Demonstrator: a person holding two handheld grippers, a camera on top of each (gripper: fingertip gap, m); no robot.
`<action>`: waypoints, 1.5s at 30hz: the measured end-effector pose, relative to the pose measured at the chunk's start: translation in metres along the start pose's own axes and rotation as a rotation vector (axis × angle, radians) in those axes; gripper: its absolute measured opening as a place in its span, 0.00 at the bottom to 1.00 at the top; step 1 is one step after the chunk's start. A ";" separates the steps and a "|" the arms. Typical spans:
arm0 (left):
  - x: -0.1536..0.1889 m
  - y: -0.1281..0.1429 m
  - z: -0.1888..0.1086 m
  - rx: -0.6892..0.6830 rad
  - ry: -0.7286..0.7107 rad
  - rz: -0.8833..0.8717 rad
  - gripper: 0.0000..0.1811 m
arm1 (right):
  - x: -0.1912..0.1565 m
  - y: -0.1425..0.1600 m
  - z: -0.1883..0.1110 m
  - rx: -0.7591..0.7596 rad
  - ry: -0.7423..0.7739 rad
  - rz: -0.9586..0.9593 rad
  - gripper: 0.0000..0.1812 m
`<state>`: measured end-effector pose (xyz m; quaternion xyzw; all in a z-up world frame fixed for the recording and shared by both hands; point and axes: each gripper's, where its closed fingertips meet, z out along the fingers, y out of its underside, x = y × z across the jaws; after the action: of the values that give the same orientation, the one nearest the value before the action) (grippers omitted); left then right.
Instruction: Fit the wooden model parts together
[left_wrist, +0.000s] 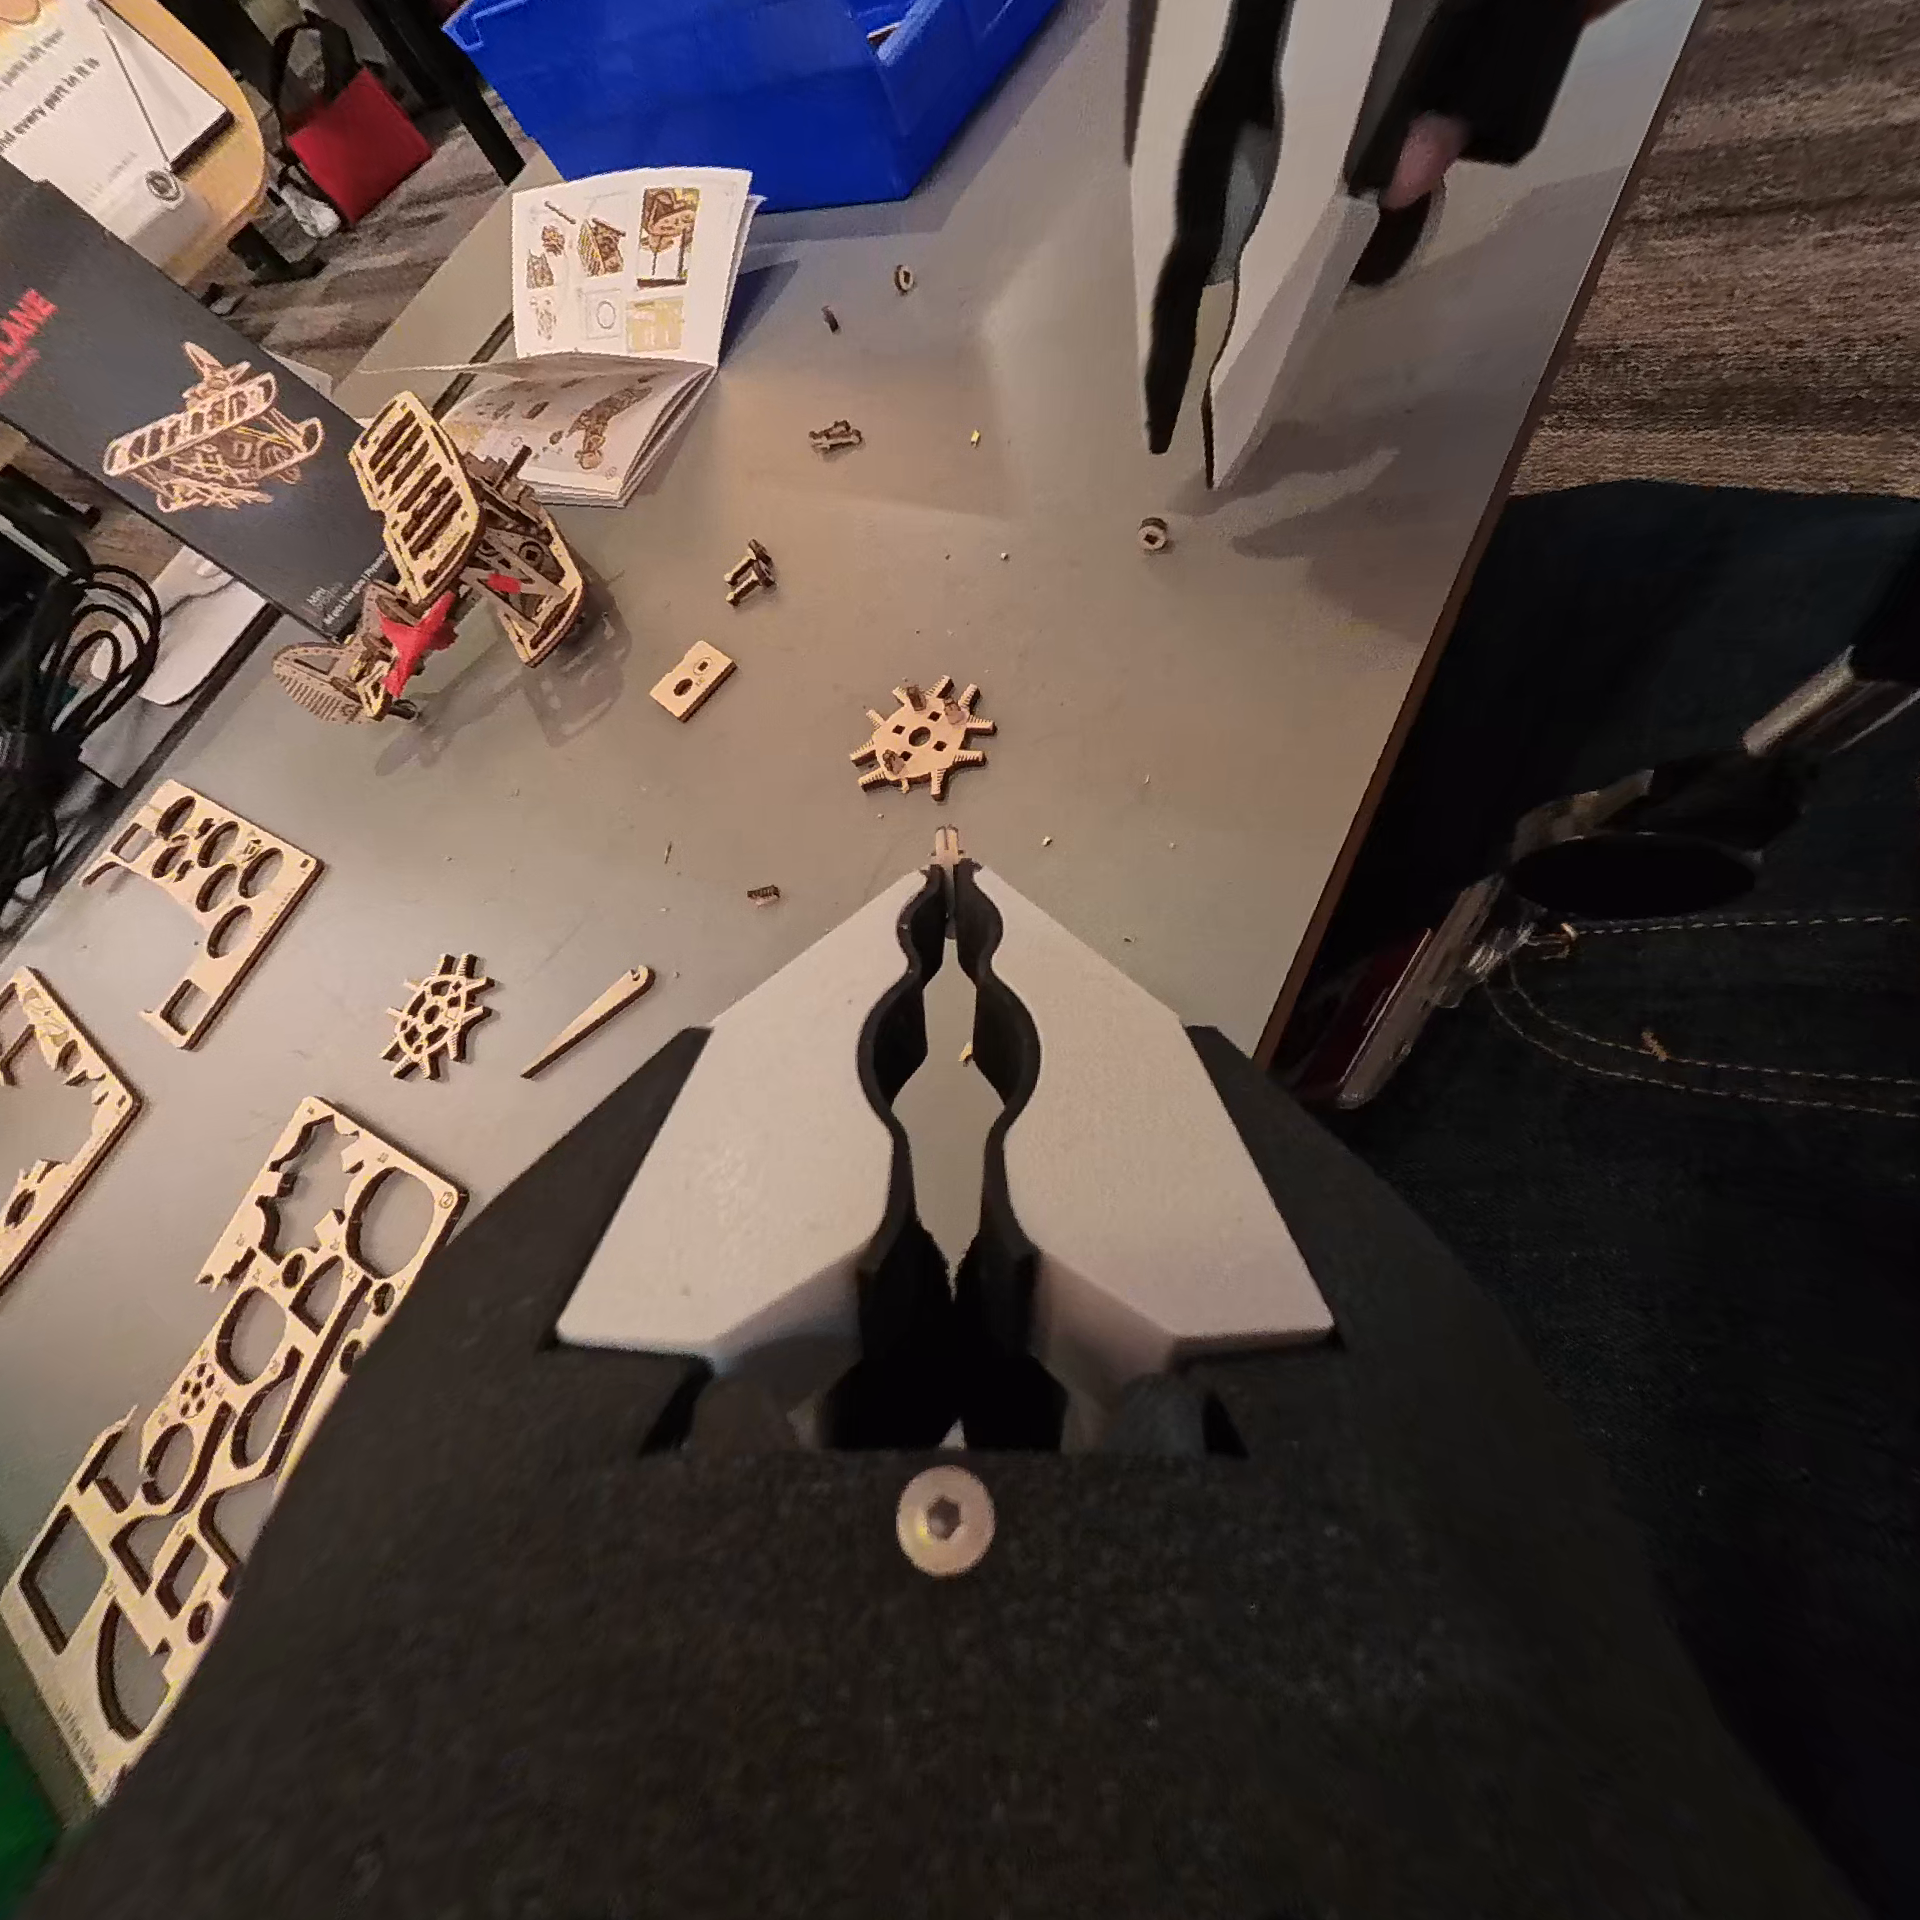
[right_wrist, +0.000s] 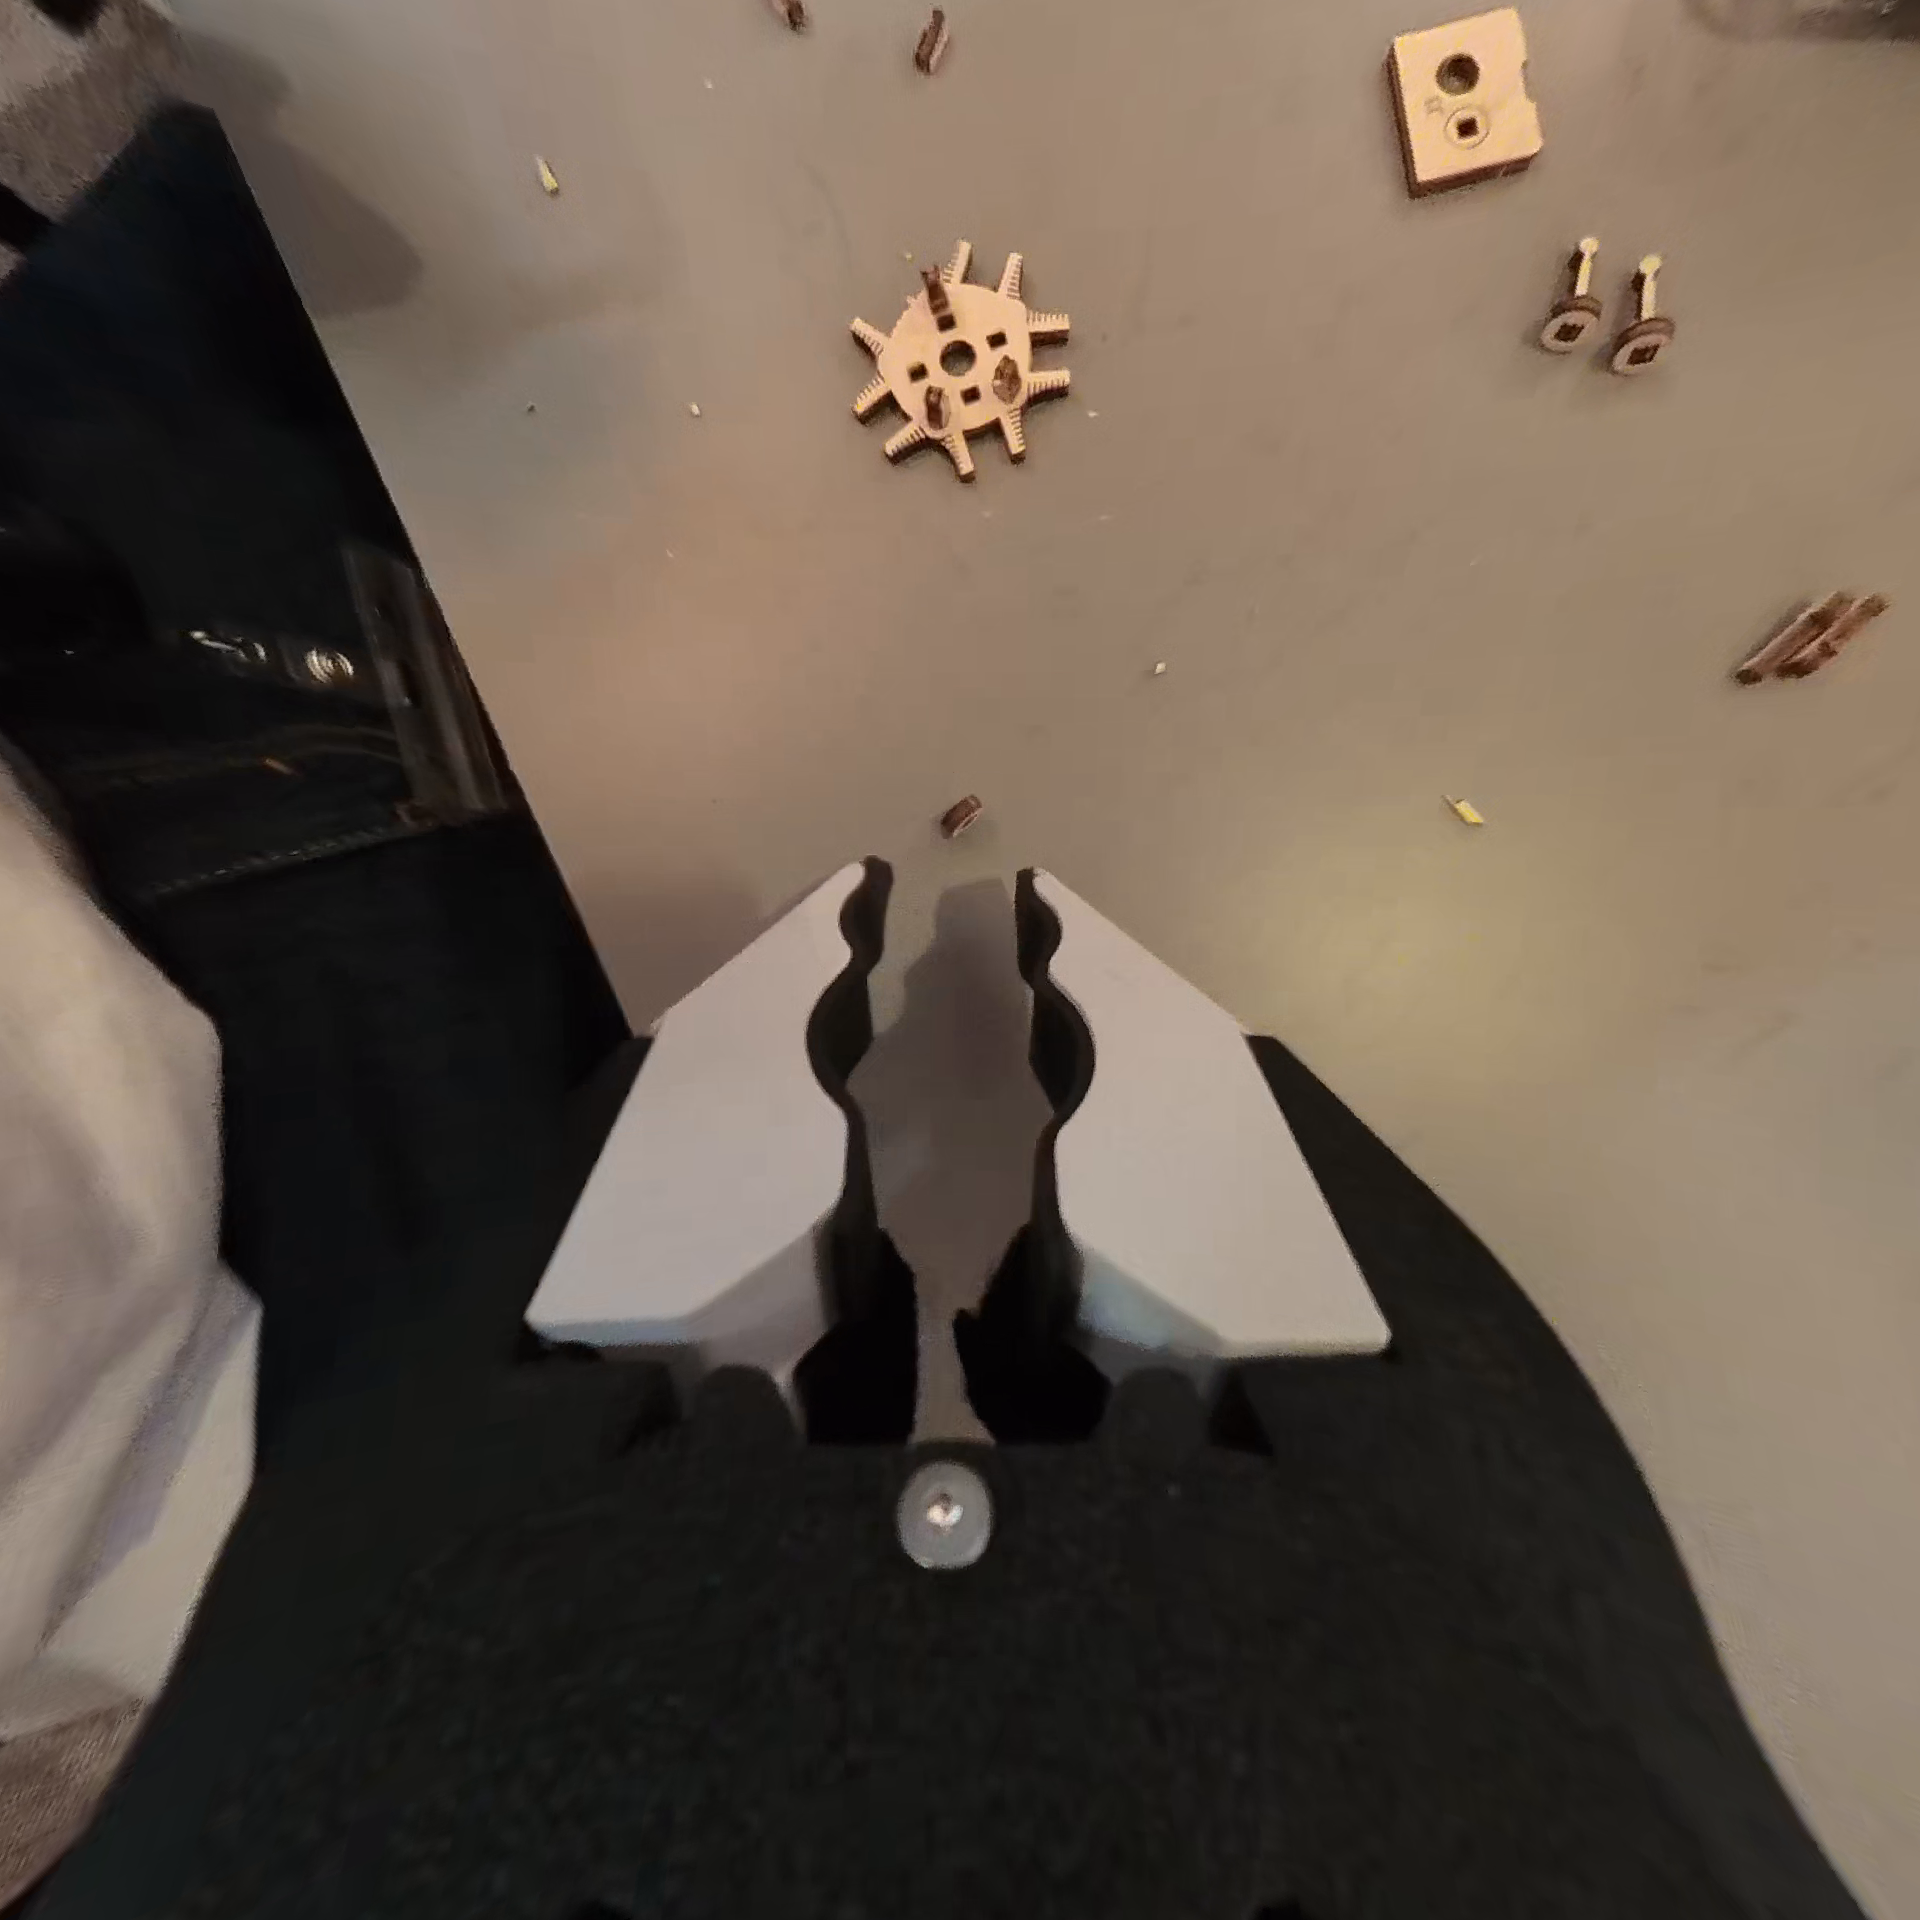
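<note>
left tongs (left_wrist: 948, 871) around small peg (left_wrist: 944, 840)

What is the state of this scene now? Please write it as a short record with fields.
surface: grey table
left gripper: shut on a small wooden peg, held just short of the spoked disc
right gripper: open, empty, above the table
spoked disc: flat on the table, three pegs standing in it, some square slots free
loose parts: square plate, two pins, small ring
built model: wooden plane, far left
progress: peg not yet inserted
</note>
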<state>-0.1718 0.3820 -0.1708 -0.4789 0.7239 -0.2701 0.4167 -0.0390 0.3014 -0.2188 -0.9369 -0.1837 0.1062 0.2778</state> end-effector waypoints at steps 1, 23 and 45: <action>0.001 -0.001 0.000 0.002 0.004 0.000 0.00 | 0.000 0.001 0.000 0.015 0.020 -0.005 0.13; 0.005 0.007 -0.005 -0.043 0.001 0.040 0.00 | -0.001 -0.006 0.021 -0.223 -0.122 -0.699 0.06; 0.010 0.009 -0.003 -0.050 0.032 0.046 0.00 | 0.003 -0.004 0.020 -0.167 0.023 -0.101 0.08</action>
<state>-0.1807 0.3765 -0.1799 -0.4683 0.7478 -0.2500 0.3989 -0.0434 0.3149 -0.2335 -0.9476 -0.2357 0.0656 0.2056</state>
